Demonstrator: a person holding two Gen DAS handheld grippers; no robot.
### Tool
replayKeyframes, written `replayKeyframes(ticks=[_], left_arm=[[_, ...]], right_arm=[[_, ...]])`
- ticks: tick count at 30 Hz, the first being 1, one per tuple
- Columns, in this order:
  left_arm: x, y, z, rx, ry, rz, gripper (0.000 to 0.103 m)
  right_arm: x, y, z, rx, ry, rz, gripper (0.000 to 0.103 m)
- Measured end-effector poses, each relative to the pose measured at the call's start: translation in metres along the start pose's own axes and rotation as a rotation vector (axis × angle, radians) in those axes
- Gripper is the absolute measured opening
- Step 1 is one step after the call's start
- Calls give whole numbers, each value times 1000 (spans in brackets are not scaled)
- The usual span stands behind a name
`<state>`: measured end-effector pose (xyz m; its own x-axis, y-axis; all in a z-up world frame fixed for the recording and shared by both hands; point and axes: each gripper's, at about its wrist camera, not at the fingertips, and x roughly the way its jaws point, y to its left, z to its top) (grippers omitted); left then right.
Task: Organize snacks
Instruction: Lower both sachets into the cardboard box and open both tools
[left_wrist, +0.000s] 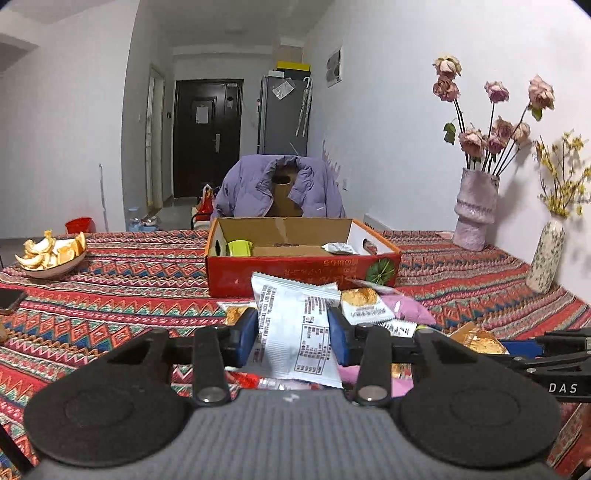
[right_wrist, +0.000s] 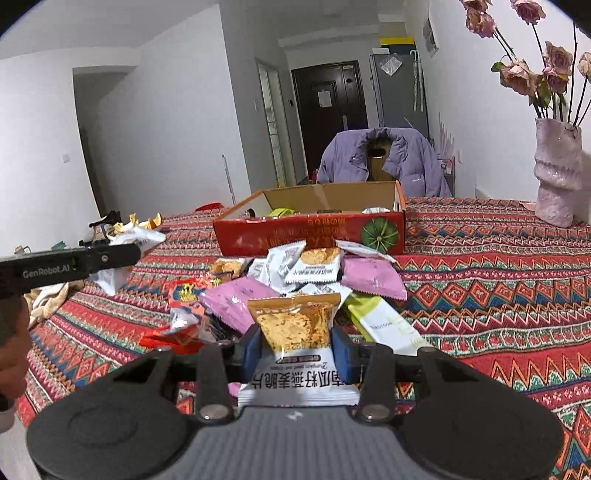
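My left gripper (left_wrist: 292, 334) is shut on a white snack packet (left_wrist: 295, 325) with black print, held above the table. My right gripper (right_wrist: 298, 350) is shut on an orange-and-white cracker packet (right_wrist: 295, 328). A red cardboard box (left_wrist: 303, 275), open at the top, stands on the table beyond both grippers; in the right wrist view the red cardboard box (right_wrist: 314, 234) holds a green item and a silver packet. A pile of pink, white and orange snack packets (right_wrist: 295, 273) lies between the grippers and the box. The left gripper with its white packet (right_wrist: 122, 243) shows at the left of the right wrist view.
A patterned red tablecloth (left_wrist: 110, 288) covers the table. A bowl of orange peels (left_wrist: 51, 254) sits far left. A pink vase with dried roses (left_wrist: 474, 206) and a speckled vase (left_wrist: 546, 258) stand at the right by the wall. A chair with a purple jacket (left_wrist: 277, 188) is behind the box.
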<state>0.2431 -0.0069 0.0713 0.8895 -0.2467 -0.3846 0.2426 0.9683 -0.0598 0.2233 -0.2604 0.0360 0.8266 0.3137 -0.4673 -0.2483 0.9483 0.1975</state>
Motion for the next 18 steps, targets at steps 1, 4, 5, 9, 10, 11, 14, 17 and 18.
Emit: replayKeyframes(ticks=[1, 4, 5, 9, 10, 11, 14, 17, 18], left_arm=[[7, 3, 10, -15, 9, -19, 41], [36, 16, 47, -82, 41, -115, 41], [48, 19, 61, -87, 51, -125, 41], [118, 27, 124, -105, 78, -102, 41], [134, 28, 136, -100, 82, -93, 41], [157, 28, 149, -94, 90, -83, 41], [224, 30, 175, -104, 134, -34, 41], [297, 32, 182, -116, 199, 21, 41], [318, 33, 180, -120, 230, 21, 41]], right_arm=[[1, -2, 7, 12, -3, 11, 40], [8, -16, 47, 64, -29, 50, 40], [13, -23, 66, 84, -43, 72, 40], [49, -51, 143, 146, -75, 138, 39], [64, -57, 162, 156, -70, 145, 39], [86, -66, 185, 170, -57, 149, 39], [158, -87, 231, 196, 25, 137, 39], [244, -108, 254, 232, 128, 80, 39], [271, -112, 255, 244, 161, 57, 39]])
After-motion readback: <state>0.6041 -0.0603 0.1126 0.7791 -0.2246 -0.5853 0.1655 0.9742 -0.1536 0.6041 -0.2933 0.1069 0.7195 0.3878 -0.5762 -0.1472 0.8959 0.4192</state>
